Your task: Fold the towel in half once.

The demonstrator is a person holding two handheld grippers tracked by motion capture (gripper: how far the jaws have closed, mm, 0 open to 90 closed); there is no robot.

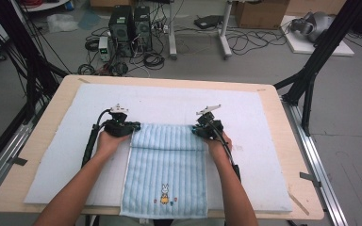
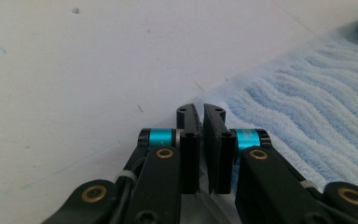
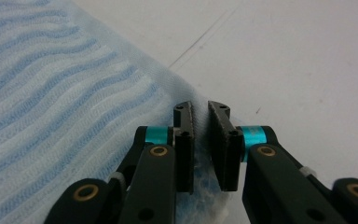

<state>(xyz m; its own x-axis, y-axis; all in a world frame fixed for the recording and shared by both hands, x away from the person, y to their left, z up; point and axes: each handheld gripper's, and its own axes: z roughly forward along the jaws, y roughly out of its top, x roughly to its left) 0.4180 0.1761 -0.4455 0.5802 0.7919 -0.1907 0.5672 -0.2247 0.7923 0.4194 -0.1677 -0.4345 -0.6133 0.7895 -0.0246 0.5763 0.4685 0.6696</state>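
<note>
A light blue striped towel (image 1: 167,169) with a small rabbit print (image 1: 164,190) lies lengthwise on the white mat (image 1: 169,101), its near end hanging over the table's front edge. A band at its far end looks folded over. My left gripper (image 1: 131,127) sits at the towel's far left corner, my right gripper (image 1: 199,131) at the far right corner. In the left gripper view the jaws (image 2: 201,112) stand almost together over the towel's (image 2: 307,93) corner edge. In the right gripper view the jaws (image 3: 200,109) hold a narrow gap with towel (image 3: 51,93) cloth in it.
The mat covers most of the wooden table (image 1: 292,155), with bare mat left, right and beyond the towel. Black frame posts (image 1: 311,70) stand at the table's sides. Computers (image 1: 129,26) and cables lie on the floor behind.
</note>
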